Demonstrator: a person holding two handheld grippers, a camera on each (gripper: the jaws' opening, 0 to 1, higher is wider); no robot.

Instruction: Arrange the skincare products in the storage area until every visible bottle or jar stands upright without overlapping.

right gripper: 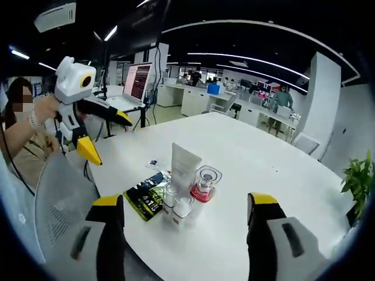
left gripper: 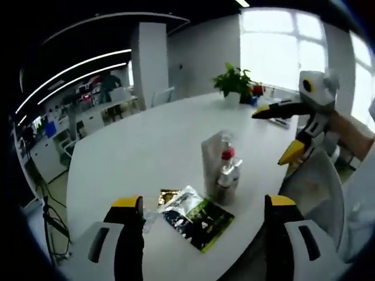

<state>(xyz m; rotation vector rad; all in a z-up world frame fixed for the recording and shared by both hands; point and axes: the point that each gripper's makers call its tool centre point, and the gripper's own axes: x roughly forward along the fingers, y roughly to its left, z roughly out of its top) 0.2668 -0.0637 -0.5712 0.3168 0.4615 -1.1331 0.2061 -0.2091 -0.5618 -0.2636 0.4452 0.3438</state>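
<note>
white tube [right gripper: 184,164]: soft plastic, light; it tips easily, so pinch it low on the body.
red-based jar [right gripper: 204,182]: clear, hard, slick; take it by the sides.
place: both stand with small bottles [right gripper: 176,205] on your table [right gripper: 246,152], touching the sachets [left gripper: 196,215].
writing: sachet print too blurred to read.
left gripper [left gripper: 202,202]: spread wide, empty.
right gripper [right gripper: 184,202]: spread wide, empty.

White table [right gripper: 281,170] — white tube [right gripper: 184,165], red-based jar [right gripper: 204,182].
</note>
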